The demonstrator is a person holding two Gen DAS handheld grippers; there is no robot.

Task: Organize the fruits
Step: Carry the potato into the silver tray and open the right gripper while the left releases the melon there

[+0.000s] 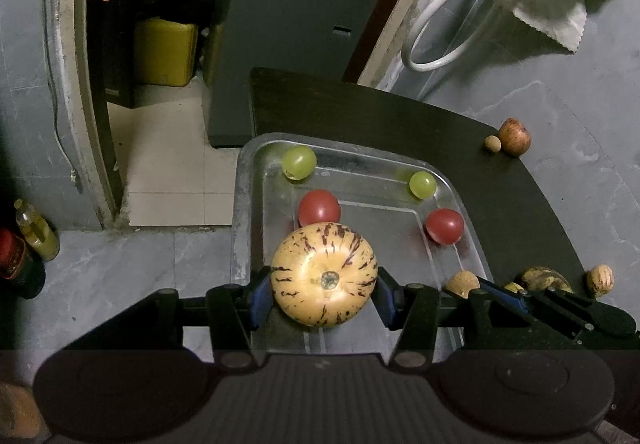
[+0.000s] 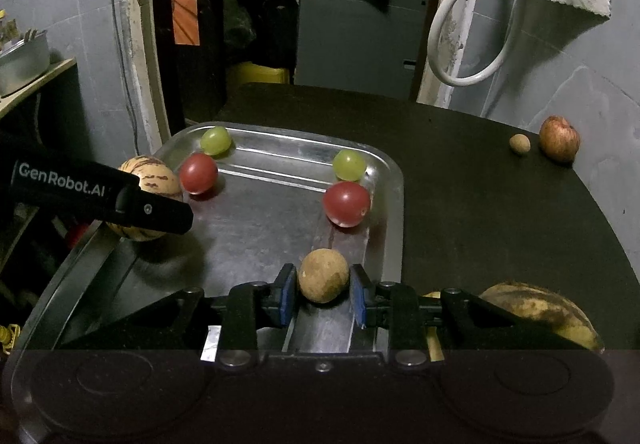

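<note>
My left gripper [image 1: 323,294] is shut on a pale yellow fruit with dark purple streaks [image 1: 324,276], held over the near left part of a metal tray [image 1: 240,204]. My right gripper [image 2: 322,296] is shut on a small round brown fruit [image 2: 323,280], low over the tray's near right side [image 2: 396,204]. Two green fruits [image 2: 216,140] [image 2: 349,164] and two red ones [image 2: 198,173] [image 2: 346,203] lie in the far half of the tray. Whether either held fruit touches the tray floor I cannot tell.
The tray sits on a dark table [image 2: 480,204]. On the table at the far right are an apple [image 2: 559,138] and a small brown ball-like fruit [image 2: 519,144]. A spotted banana [image 2: 540,308] lies close to my right gripper, with another streaked fruit [image 1: 600,280] beyond it.
</note>
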